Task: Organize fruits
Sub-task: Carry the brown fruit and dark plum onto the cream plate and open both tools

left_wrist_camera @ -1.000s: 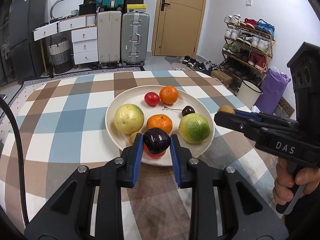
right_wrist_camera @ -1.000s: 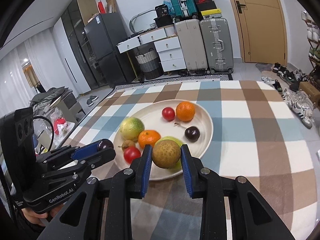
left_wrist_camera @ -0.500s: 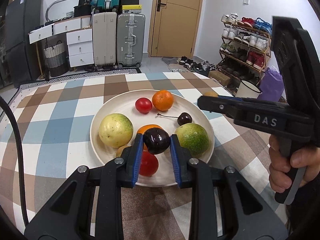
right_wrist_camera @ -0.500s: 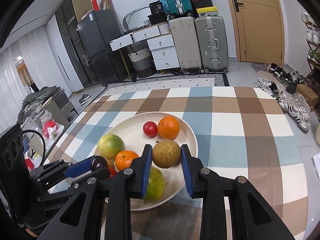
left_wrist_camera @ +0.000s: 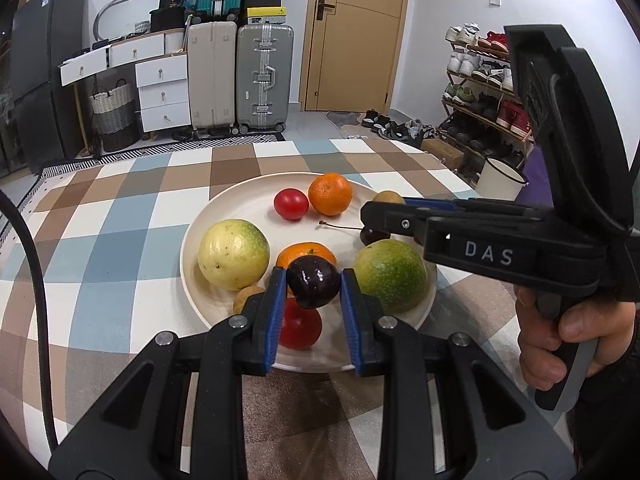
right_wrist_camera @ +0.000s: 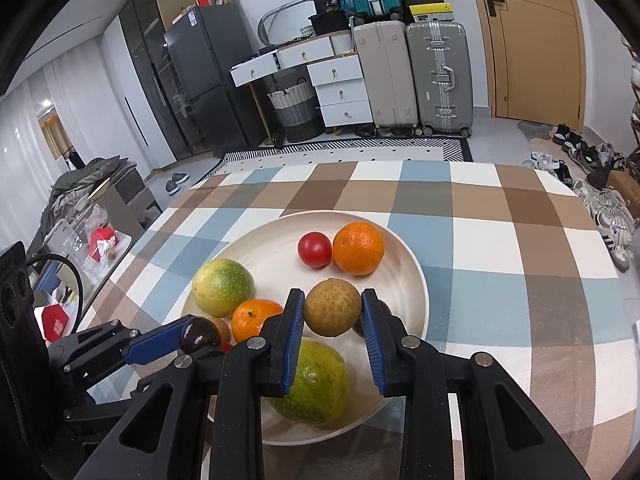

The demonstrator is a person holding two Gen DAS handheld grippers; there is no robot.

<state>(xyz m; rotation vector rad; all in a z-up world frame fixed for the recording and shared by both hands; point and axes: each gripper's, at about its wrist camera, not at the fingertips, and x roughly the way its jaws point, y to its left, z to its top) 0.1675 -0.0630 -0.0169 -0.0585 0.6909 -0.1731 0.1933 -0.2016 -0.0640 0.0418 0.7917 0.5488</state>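
Checked table (left_wrist_camera: 120, 216) carries a plate (left_wrist_camera: 240, 216) of fruit; above it the left gripper (left_wrist_camera: 313, 292) clamps a dark plum (left_wrist_camera: 313, 282) and the right gripper (right_wrist_camera: 332, 322) clamps a brown fruit (right_wrist_camera: 332, 307)

Setting: lived-in home. Evidence: suitcases (left_wrist_camera: 240, 76) against wall, shoe rack (left_wrist_camera: 484, 92), fridge (right_wrist_camera: 204, 80), white drawer unit (right_wrist_camera: 340, 88), checked-cloth worktop (right_wrist_camera: 500, 240).

Plate (right_wrist_camera: 416, 280) centre bare between red tomato (right_wrist_camera: 315, 249), orange (right_wrist_camera: 358, 248) and near fruit cluster. Right gripper (left_wrist_camera: 386, 208) spans plate's right side above cherry (left_wrist_camera: 372, 235). Checked cloth (right_wrist_camera: 520, 260) right of plate open.
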